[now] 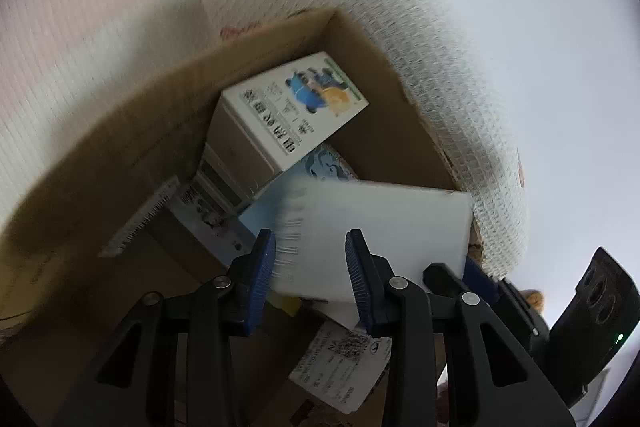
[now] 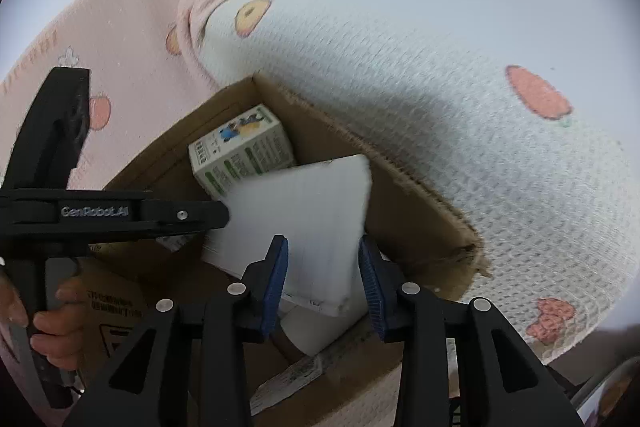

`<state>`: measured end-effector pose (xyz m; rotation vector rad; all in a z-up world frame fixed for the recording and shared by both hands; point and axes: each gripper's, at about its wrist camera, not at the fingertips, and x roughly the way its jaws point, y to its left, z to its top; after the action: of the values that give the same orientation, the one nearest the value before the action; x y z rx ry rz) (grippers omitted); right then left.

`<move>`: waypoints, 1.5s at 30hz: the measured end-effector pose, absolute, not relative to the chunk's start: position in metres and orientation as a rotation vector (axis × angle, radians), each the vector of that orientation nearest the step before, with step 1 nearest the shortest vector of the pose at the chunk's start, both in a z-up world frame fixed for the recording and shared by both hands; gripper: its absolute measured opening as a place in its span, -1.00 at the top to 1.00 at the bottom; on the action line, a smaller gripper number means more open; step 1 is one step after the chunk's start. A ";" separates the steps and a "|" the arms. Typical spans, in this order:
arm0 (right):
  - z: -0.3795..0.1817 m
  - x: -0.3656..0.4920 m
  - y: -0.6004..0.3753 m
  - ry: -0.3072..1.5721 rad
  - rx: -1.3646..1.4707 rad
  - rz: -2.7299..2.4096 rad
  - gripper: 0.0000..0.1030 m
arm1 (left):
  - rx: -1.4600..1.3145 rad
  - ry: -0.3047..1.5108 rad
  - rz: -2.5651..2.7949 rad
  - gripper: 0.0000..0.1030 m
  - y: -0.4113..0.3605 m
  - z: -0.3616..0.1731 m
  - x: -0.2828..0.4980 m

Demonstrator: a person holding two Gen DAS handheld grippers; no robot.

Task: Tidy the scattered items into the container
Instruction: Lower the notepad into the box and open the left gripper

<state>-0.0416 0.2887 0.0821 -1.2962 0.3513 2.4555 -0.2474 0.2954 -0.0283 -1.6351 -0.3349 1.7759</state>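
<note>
An open brown cardboard box [image 1: 384, 147] is seen resting on a white waffle-textured cloth printed with fruit [image 1: 460, 87], beside a pink printed cloth [image 2: 120, 47]. Inside the box a white carton with a blue cartoon picture [image 1: 292, 111] is tilted against one wall. A flat white rectangular box [image 2: 304, 211] is seen over the box's interior, blurred in both views. The blue-padded fingers of the left hand-held gripper [image 1: 310, 267] are spread apart with the white box seen between them; whether it is touched cannot be told. The right hand-held gripper [image 2: 322, 279] is likewise parted around the same white box, contact unclear. A printed paper label [image 1: 340, 367] is seen on the near flap.
</note>
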 end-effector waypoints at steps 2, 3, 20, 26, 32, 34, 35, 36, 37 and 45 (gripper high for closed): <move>0.082 -0.044 0.284 0.278 -1.315 2.444 0.34 | -1.638 -0.355 1.795 0.24 0.291 -0.029 -0.245; 0.083 -0.046 0.281 0.243 -1.322 2.448 0.34 | -1.628 -0.347 1.812 0.24 0.289 -0.028 -0.244; 0.066 -0.071 0.257 -0.134 -1.850 2.461 0.33 | -1.767 -0.453 1.866 0.18 0.275 -0.048 -0.211; 0.047 -0.072 0.261 -0.135 -1.994 2.413 0.33 | -1.822 -0.481 1.791 0.37 0.292 -0.066 -0.206; 0.034 -0.077 0.267 -0.179 -2.056 2.362 0.33 | -1.791 -0.426 1.833 0.50 0.306 -0.066 -0.203; 0.034 -0.078 0.271 -0.166 -2.044 2.360 0.33 | -1.789 -0.430 1.841 0.62 0.308 -0.067 -0.208; 0.034 -0.079 0.273 -0.164 -2.038 2.361 0.33 | -1.789 -0.436 1.834 0.63 0.309 -0.068 -0.210; 0.035 -0.079 0.274 -0.164 -2.032 2.368 0.33 | -1.786 -0.433 1.831 0.65 0.310 -0.068 -0.212; 0.035 -0.080 0.275 -0.160 -2.030 2.371 0.33 | -1.782 -0.428 1.834 0.66 0.311 -0.068 -0.213; 0.040 -0.079 0.279 -0.162 -2.030 2.367 0.33 | -1.759 -0.429 1.856 0.66 0.318 -0.067 -0.215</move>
<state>-0.0790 0.2793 0.0398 -2.0298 -0.1617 2.3671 -0.2150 0.3183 -0.0674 -1.7585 -0.4289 1.8557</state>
